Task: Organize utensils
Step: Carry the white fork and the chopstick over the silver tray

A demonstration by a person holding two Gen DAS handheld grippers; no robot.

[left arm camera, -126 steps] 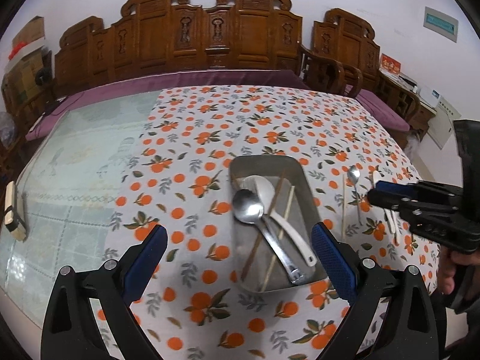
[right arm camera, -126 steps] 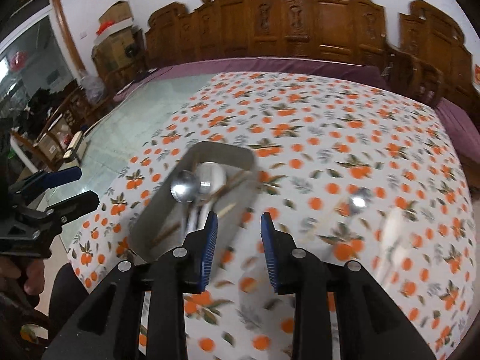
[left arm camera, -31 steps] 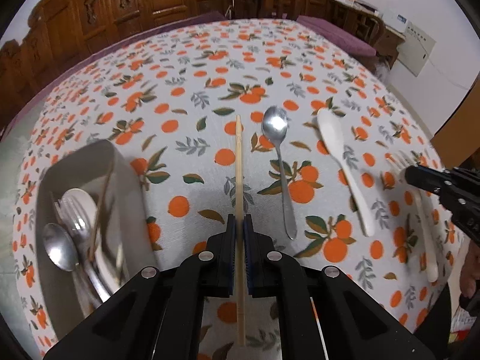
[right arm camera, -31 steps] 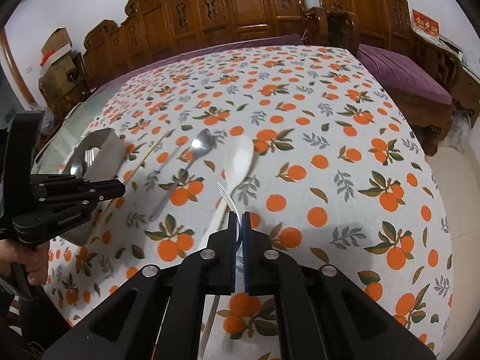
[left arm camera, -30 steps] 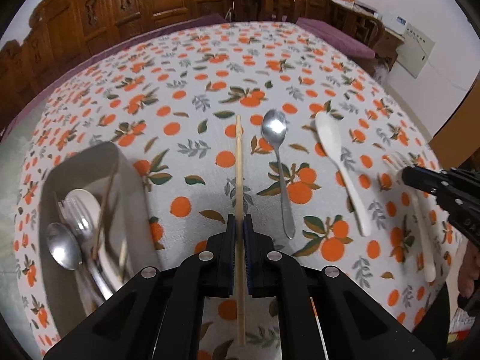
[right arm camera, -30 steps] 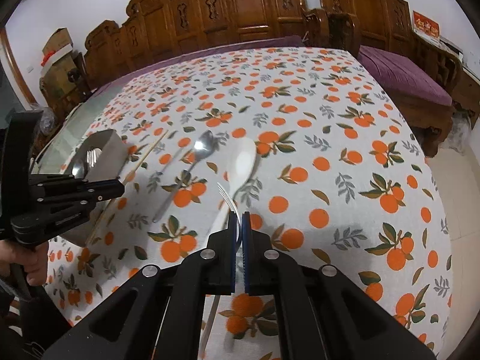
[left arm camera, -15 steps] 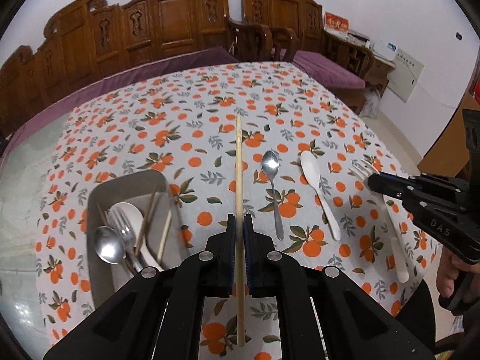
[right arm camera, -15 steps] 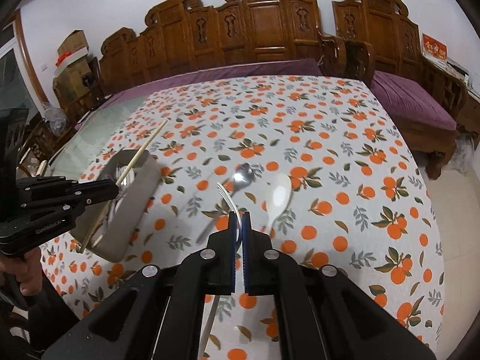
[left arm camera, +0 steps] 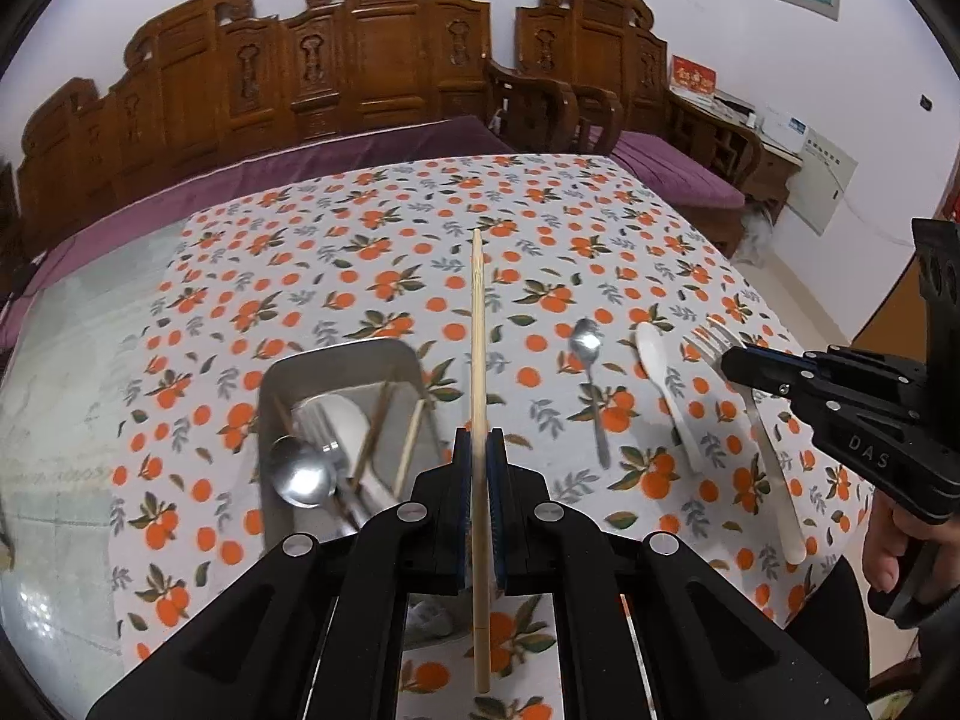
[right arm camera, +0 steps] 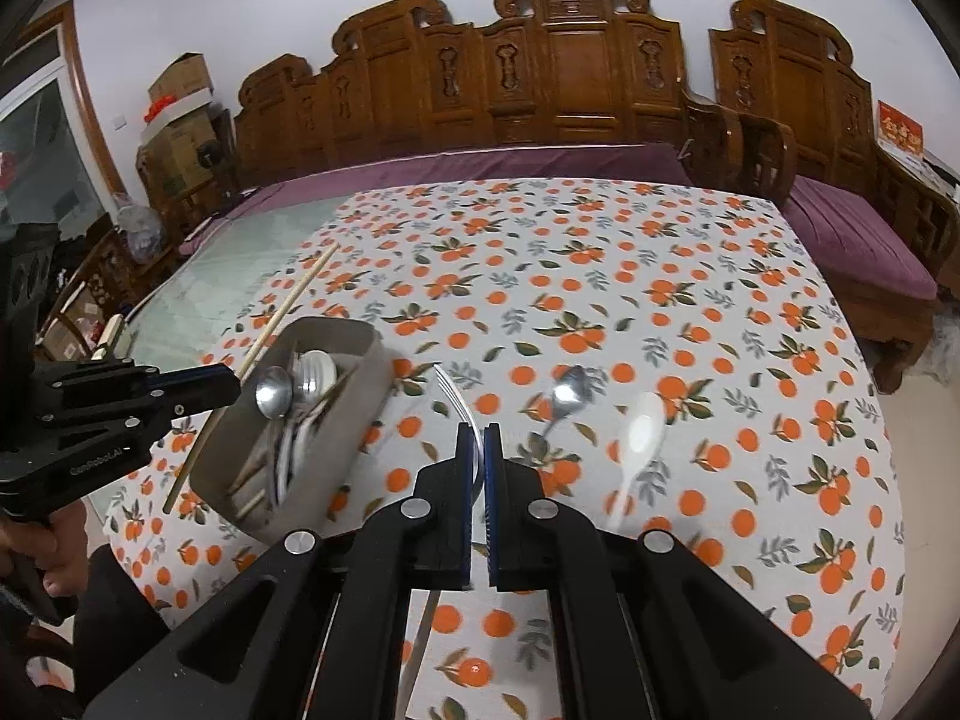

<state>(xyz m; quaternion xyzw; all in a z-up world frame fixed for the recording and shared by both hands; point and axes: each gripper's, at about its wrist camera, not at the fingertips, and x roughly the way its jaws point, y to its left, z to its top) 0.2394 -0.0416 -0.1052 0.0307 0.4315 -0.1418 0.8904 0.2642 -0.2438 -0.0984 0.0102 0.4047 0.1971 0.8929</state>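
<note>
My left gripper [left arm camera: 478, 444] is shut on a wooden chopstick [left arm camera: 477, 330] and holds it above the table, just right of the metal tray [left arm camera: 336, 360]; it also shows in the right wrist view [right arm camera: 225, 384]. My right gripper [right arm camera: 478, 438] is shut on a metal fork [right arm camera: 459, 402], lifted over the cloth right of the tray [right arm camera: 354, 414]; it also shows in the left wrist view [left arm camera: 729, 360]. The tray holds a spoon [left arm camera: 300, 477], a fork and chopsticks. A metal spoon [left arm camera: 591, 378] and a white spoon [left arm camera: 663, 384] lie on the cloth.
The table has an orange-print cloth [left arm camera: 420, 252] and a bare glass part on the left [left arm camera: 54, 396]. Carved wooden benches with purple cushions [right arm camera: 540, 90] stand behind the table. The table's right edge drops to the floor [right arm camera: 936, 360].
Both grippers rose and drew back from the cloth, carrying the chopstick and the fork. The right gripper swung left toward the tray.
</note>
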